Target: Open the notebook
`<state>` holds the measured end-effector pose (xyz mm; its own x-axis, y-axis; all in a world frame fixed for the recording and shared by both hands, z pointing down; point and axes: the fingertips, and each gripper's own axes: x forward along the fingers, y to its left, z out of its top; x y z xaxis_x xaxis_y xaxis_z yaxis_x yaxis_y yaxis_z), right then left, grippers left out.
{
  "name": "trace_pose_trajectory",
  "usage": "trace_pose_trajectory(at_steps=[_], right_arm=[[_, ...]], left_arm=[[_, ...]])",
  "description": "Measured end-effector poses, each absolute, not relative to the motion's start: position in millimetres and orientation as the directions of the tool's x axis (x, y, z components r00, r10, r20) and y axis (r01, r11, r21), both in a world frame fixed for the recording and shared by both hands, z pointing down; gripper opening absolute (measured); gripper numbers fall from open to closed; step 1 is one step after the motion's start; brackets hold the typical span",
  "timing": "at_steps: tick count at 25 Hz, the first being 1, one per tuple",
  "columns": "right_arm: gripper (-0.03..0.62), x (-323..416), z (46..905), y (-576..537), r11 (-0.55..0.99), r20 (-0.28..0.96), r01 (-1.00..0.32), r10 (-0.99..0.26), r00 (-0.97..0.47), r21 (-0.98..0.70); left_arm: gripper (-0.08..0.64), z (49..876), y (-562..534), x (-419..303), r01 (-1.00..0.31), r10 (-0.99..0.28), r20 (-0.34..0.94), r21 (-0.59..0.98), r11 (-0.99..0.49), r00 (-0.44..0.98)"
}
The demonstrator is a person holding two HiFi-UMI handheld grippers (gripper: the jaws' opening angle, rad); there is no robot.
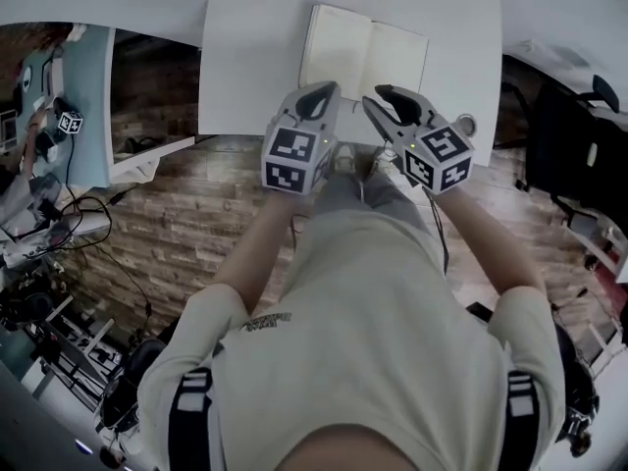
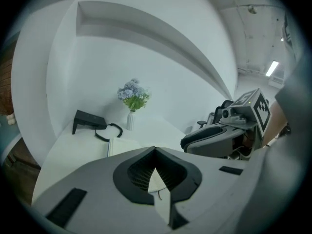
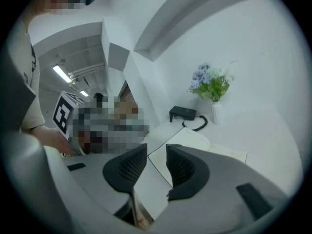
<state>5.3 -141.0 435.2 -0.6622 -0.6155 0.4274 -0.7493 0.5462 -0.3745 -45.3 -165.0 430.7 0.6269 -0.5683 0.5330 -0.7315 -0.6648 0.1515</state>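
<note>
Notebook (image 1: 363, 57) already open, flat on the white surface (image 1: 245, 67), blank pages up, spine running away from the person. Both tools held over the near edge of the surface, just short of the notebook and not touching it. Left hand-held gripper (image 1: 317, 96) with jaws brought together at the tips – only a small sliver of white showing lower down between the ribbed black pads, nothing caught there. Right hand-held gripper (image 1: 385, 97) just beside it, jaws partway apart with a narrow gap. Through that gap, in the right gripper view, a near edge of the notebook and bare surface – nothing between the pads. At the far side of the surface, a small white vase (image 3: 215, 113) of pale blue flowers against the wall. Next to it, a black box (image 3: 183, 113) with a looped black cable (image 3: 199, 125). Lower in the head view, brown patterned floor (image 1: 186, 224) and the person's pale shirt (image 1: 373, 312).
</note>
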Motion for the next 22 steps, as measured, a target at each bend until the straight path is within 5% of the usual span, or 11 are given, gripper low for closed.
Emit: trace_pose_trajectory(at_steps=[4,12,22], right_arm=[[0.069,32.0,394.5,-140.5,0.558,0.367,-0.792,-0.702,-0.61,-0.248],[0.067,47.1,339.2,-127.2,0.572,0.298,-0.817,-0.769,-0.566,-0.074],[0.005,56.6,293.8,-102.4,0.53,0.156,-0.837,-0.823,-0.547,-0.138]], left_arm=[[0.008,399.9,-163.8,-21.5,-0.697,-0.573,0.471,0.139,-0.703,0.671],[0.008,340.8,-156.4,3.7,-0.649,-0.591,0.337,0.089,-0.755,0.733],[0.008,287.6,-132.5,17.0,-0.638,-0.627,0.148,0.033,-0.77,0.765]])
